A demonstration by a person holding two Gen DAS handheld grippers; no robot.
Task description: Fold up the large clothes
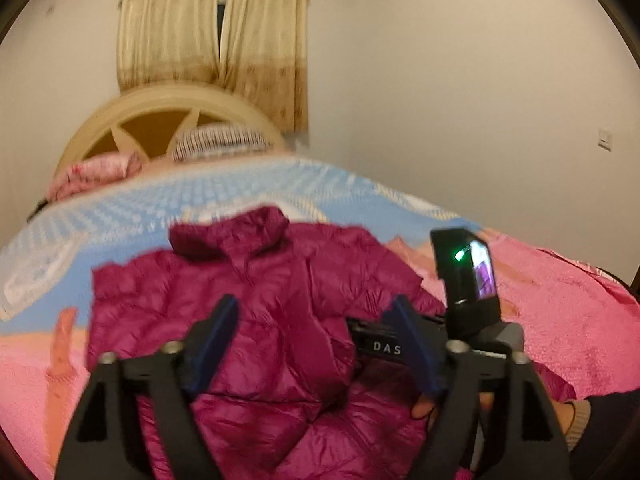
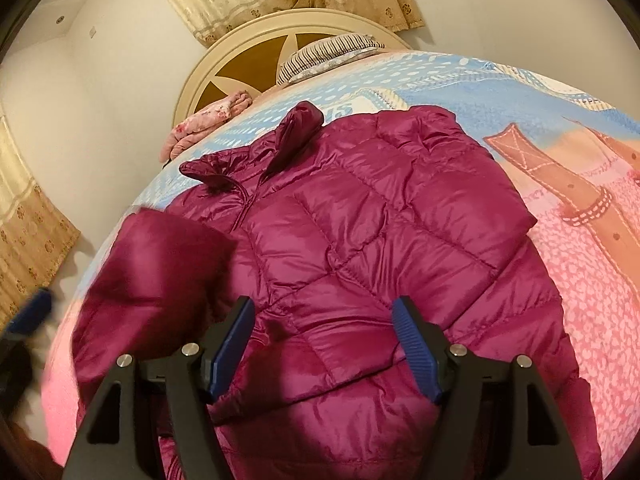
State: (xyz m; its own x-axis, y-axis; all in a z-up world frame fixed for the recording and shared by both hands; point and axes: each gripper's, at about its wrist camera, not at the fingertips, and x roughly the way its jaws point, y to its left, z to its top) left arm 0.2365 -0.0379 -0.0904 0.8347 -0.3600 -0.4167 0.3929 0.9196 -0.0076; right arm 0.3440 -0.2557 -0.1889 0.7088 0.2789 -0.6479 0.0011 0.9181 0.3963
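A magenta quilted puffer jacket (image 2: 360, 220) lies spread on the bed, collar toward the headboard; it also shows in the left wrist view (image 1: 280, 288). One sleeve is folded across its front, and another part of the jacket (image 2: 156, 264) is raised at the left, blurred. My right gripper (image 2: 324, 320) is open and empty above the jacket's lower half. My left gripper (image 1: 316, 316) is open and empty above the jacket. The right gripper's body (image 1: 468, 280) shows in the left wrist view. A blue finger (image 2: 32, 312) of the left gripper shows at the left edge of the right wrist view.
The bed has a blue and pink patterned bedspread (image 2: 580, 184). A striped pillow (image 2: 328, 56) and a pink folded blanket (image 2: 208, 120) lie by the cream headboard (image 2: 248, 40). Beige curtains (image 1: 212, 40) hang behind it. White walls surround the bed.
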